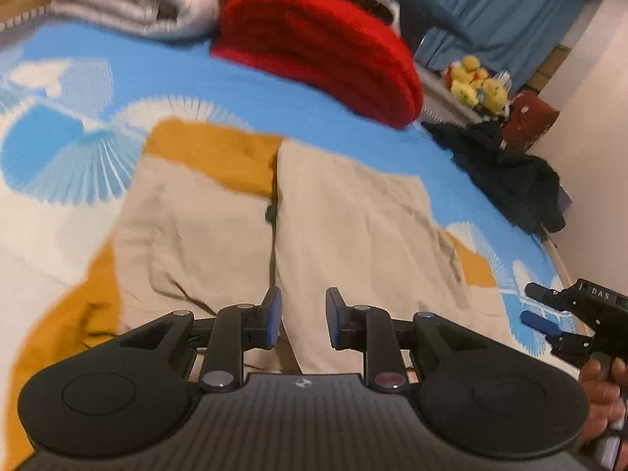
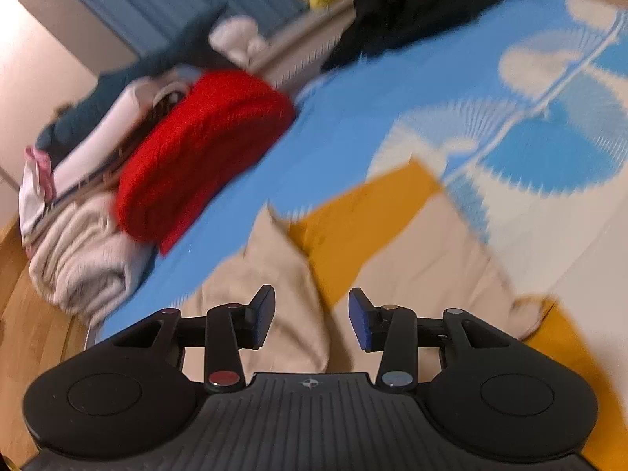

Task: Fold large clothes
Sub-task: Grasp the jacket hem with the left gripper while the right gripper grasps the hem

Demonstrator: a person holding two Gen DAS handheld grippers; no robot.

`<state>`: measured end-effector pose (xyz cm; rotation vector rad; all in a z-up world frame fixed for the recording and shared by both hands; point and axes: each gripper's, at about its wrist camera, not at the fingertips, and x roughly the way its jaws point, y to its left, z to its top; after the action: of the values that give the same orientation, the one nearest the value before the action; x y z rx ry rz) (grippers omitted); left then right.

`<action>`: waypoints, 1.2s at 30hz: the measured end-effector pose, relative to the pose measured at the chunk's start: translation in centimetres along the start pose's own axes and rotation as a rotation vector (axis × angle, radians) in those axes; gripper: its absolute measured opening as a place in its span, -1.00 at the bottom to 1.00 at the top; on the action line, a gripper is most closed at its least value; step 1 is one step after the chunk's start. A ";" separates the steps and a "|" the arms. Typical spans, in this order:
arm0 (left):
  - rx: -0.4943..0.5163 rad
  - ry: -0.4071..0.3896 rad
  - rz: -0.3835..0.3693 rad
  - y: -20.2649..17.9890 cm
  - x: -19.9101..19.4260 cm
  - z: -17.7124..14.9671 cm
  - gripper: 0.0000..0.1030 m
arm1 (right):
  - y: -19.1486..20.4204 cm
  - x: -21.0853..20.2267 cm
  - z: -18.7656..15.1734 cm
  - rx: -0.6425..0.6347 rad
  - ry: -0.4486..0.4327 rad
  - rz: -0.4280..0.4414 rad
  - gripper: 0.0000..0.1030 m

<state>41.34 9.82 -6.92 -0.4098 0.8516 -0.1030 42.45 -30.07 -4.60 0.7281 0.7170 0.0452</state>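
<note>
A large beige and mustard-yellow garment [image 1: 345, 212] lies spread on the blue and white bedspread [image 1: 188, 74], with a dark seam down its middle. My left gripper [image 1: 304, 316] is open and empty, hovering above the garment's near end. My right gripper [image 2: 312, 316] is open and empty above the same garment [image 2: 282, 274], near a beige corner beside a mustard panel [image 2: 365, 212]. The right gripper also shows at the right edge of the left wrist view [image 1: 549, 320], held by a hand.
A folded red knit [image 1: 325, 47] and a grey-white folded blanket [image 1: 133, 4] lie at the far side of the bed. Dark clothes [image 1: 510, 180] are heaped at the bed's right edge. Yellow plush toys [image 1: 475, 82] sit on a shelf by blue curtains [image 1: 494, 8].
</note>
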 end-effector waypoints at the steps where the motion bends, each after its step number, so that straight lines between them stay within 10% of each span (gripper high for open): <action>1: -0.008 0.021 -0.004 -0.1 0.8 0.1 -0.44 | 0.2 0.6 -0.3 0.001 0.023 -0.005 -0.14; 6: -0.062 0.097 -0.026 0.3 3.7 -0.4 -0.17 | 0.7 3.2 -1.9 -0.006 0.089 -0.067 -0.14; 19: -0.134 0.136 -0.019 0.9 6.4 -1.8 -0.18 | 1.4 5.9 -3.6 -0.036 0.133 -0.126 -0.16; 23: -0.094 0.108 -0.011 0.2 5.9 -1.3 -0.92 | 2.0 5.8 -3.8 -0.057 0.107 -0.089 -0.89; 30: -0.015 -0.116 0.058 0.0 1.8 0.6 -0.95 | 4.6 2.2 -4.2 -0.084 0.006 0.146 -0.99; 36: -0.097 0.202 0.168 2.6 6.1 -1.4 -0.83 | 2.1 5.9 -8.1 -0.041 0.287 -0.178 -1.00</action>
<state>44.11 10.24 -13.05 -0.4214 1.0897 0.0536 42.39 -22.00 -10.95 0.6221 1.0501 0.0023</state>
